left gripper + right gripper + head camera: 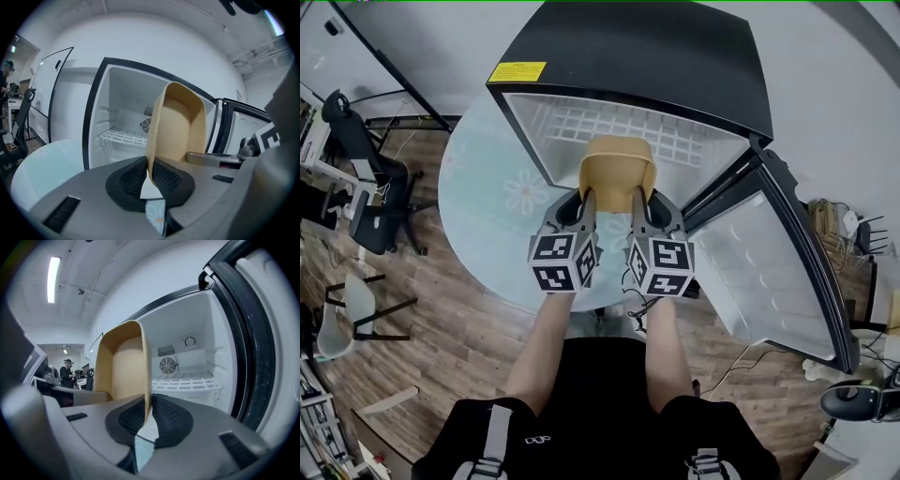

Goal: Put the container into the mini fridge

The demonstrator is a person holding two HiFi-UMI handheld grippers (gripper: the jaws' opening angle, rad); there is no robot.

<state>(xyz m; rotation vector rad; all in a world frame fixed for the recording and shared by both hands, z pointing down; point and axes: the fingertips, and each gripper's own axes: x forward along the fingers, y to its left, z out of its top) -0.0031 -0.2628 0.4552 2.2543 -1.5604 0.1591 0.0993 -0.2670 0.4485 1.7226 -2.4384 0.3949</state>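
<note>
A tan open-topped container (619, 169) hangs at the mouth of the open mini fridge (675, 66), just in front of its white wire shelf (609, 127). My left gripper (584, 208) is shut on the container's left wall (157, 140), and its ribbed pads (164, 177) press on that thin rim. On the other side, my right gripper (639, 208) is shut on the right wall (146, 380), with dark pads (166, 417) on both sides of it. Inside the container (124, 366) I see nothing.
The fridge stands on a round glass table (487, 197) with a flower print. Its door (778, 272) hangs open to the right. A fan vent (168, 365) shows on the fridge's back wall. Chairs (366, 187) and desks stand at the left.
</note>
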